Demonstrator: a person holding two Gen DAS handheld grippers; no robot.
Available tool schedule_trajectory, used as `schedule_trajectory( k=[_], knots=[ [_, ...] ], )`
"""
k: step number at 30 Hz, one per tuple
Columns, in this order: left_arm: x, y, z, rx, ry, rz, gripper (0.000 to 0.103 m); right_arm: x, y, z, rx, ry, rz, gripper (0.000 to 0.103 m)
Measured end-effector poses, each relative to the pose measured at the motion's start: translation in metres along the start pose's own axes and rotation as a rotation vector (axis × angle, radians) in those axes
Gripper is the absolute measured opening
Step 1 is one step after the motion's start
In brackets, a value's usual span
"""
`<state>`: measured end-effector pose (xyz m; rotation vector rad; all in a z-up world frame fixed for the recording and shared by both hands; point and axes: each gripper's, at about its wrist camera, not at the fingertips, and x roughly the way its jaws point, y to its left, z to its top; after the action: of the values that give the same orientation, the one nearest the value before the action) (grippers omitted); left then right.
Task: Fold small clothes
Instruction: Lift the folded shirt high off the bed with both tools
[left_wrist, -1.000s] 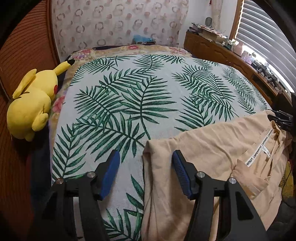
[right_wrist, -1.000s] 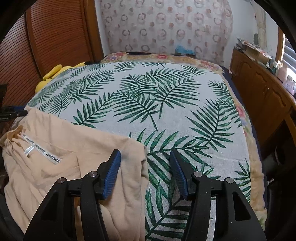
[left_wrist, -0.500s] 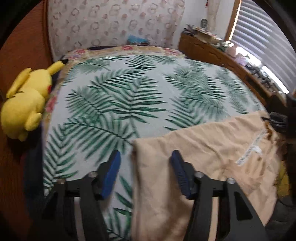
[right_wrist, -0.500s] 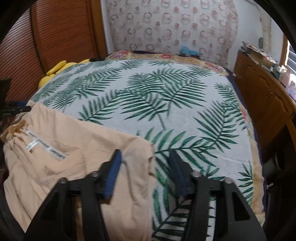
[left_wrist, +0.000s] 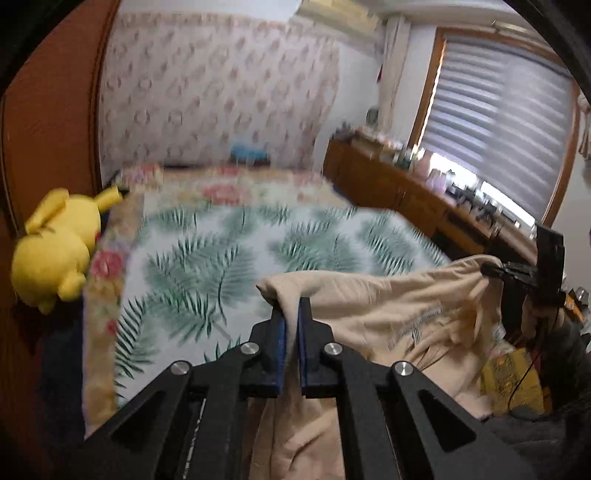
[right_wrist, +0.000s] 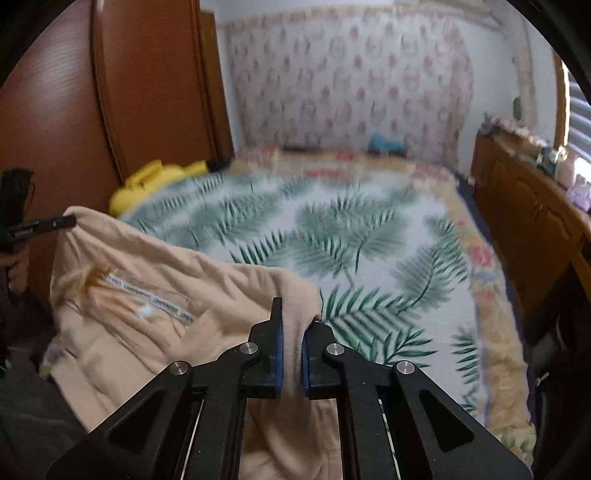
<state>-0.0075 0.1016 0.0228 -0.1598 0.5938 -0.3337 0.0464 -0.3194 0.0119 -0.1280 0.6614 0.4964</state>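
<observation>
left gripper and right gripper are each clenched on a corner of the beige garment, lifted above the palm-print bedspread.

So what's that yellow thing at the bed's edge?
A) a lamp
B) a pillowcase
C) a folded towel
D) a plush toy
D: the yellow plush toy has ears and rounded limbs and lies at the edge of the palm-leaf bedspread, against the wooden wall.
</observation>
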Motion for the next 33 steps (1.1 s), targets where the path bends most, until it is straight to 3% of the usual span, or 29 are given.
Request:
schedule_trajectory(
  k=[4,13,21,25,33],
  knots=[
    [-0.055,-0.02,0.042,0.042,-0.149,-0.051,0.002,-0.056,0.01,0.022,-0.002,-0.129,-0.003,0.004],
    [-0.156,-0.06,0.112,0.177,-0.389,-0.028,0.002,-0.178,0.034,0.093,-0.08,-0.37,-0.008,0.004],
    [-0.202,-0.066,0.171,0.237,-0.522,0.037,0.002,-0.26,0.048,0.154,-0.166,-0.517,-0.052,0.004],
    [-0.231,-0.074,0.19,0.268,-0.589,0.055,0.002,-0.297,0.066,0.184,-0.237,-0.588,-0.153,0.003],
    [-0.277,-0.091,0.215,0.332,-0.695,0.119,0.002,-0.343,0.081,0.223,-0.32,-0.677,-0.241,0.003]
  ],
)
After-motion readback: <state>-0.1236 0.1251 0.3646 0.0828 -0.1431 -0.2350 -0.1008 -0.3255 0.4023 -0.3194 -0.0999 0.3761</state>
